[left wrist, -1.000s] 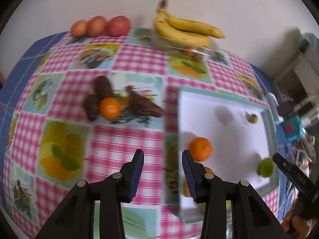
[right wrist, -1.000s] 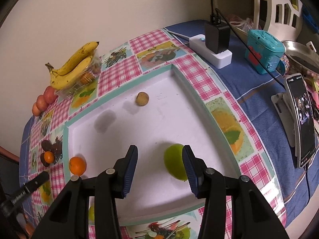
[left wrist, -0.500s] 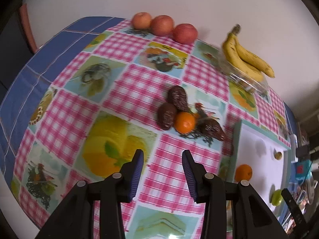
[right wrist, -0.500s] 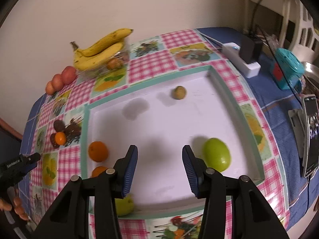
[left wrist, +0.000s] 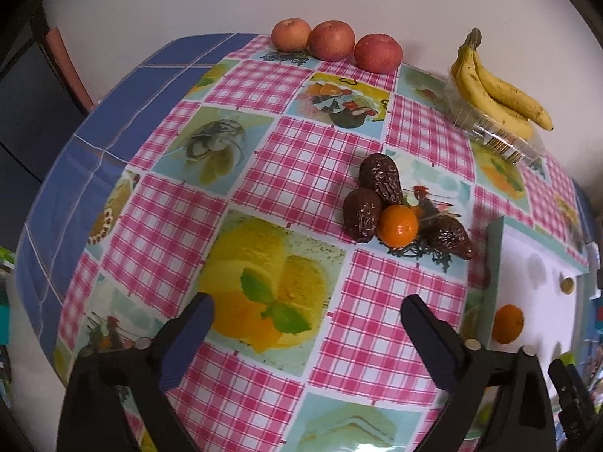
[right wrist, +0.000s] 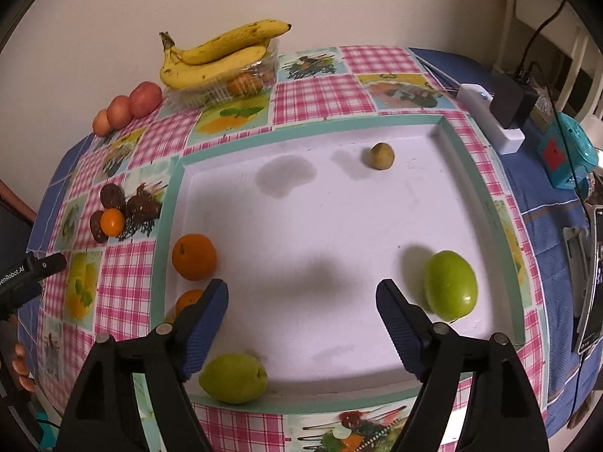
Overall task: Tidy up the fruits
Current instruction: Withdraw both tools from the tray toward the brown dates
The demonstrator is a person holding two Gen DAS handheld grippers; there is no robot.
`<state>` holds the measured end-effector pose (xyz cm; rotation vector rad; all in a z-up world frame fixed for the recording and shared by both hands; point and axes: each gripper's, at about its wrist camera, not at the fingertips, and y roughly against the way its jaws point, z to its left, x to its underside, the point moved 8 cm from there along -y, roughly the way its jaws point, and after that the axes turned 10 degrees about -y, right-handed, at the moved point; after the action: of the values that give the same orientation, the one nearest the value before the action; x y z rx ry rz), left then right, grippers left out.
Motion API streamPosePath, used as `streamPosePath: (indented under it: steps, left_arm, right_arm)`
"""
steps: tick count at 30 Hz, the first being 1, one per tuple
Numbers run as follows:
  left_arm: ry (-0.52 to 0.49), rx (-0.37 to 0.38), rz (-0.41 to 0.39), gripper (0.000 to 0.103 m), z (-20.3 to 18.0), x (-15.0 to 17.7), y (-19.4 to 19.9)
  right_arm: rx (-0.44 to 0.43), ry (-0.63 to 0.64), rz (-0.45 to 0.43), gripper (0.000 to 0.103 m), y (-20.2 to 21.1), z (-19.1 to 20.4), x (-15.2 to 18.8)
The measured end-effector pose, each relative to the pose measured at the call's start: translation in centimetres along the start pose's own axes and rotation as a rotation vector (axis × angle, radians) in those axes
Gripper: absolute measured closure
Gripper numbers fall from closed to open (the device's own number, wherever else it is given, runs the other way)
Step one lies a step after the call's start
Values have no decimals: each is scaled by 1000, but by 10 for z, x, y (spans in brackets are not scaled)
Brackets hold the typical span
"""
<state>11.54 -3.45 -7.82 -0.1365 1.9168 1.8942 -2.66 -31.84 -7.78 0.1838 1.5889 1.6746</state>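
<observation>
Left gripper (left wrist: 305, 320) is hanging above the cloth with jaws spread wide, holding nothing. Right gripper (right wrist: 301, 301) is hovering over the tray (right wrist: 167, 226), also wide and empty.

Tray is already holding an orange (right wrist: 194, 257), a second orange (right wrist: 188, 300) partly hidden behind the right gripper's finger, two green fruits (right wrist: 449, 285) (right wrist: 233, 377) and a small brownish one (right wrist: 382, 156).

Outside the tray: a small orange (left wrist: 398, 225) is sitting on the cloth touching two of the three dark wrinkled fruits (left wrist: 380, 179). Three apples (left wrist: 331, 40) are lining the wall, and bananas (left wrist: 497, 88) are resting on a clear box (left wrist: 490, 132).

Likely step: left gripper is going for the small orange, which is ahead of it and toward the right.

Doing it well:
- Come from above, keeping jaws wide until they are straddling the orange.
- Dark fruits are crowding it on two sides, so turn the fingers to slip into the free gaps rather than pinching a neighbour.
- Close gently, since it is round and could roll.
- Carry it to a bare tray spot beside the other oranges, clear of the right gripper.
</observation>
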Motion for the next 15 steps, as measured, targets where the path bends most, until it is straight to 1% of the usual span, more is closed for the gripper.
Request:
streamPosePath:
  steps: [2, 6, 9, 12, 15]
  left_arm:
    - [-6, -7, -3, 1, 1, -1, 1]
    - [-10, -3, -9, 1, 0, -2, 2]
    - [-20, -5, -14, 0, -1, -5, 4]
    - [-31, -6, -23, 0, -2, -9, 4]
    - [-31, 0, -31, 0, -1, -13, 5]
  right_arm:
    - [3, 11, 1, 21, -2, 1, 1]
    - [-12, 24, -14, 10, -3, 4, 3]
    - [-5, 46, -33, 10, -4, 8, 2]
    - [32, 82, -59, 10, -5, 9, 0]
    - [10, 88, -76, 10, -6, 13, -2]
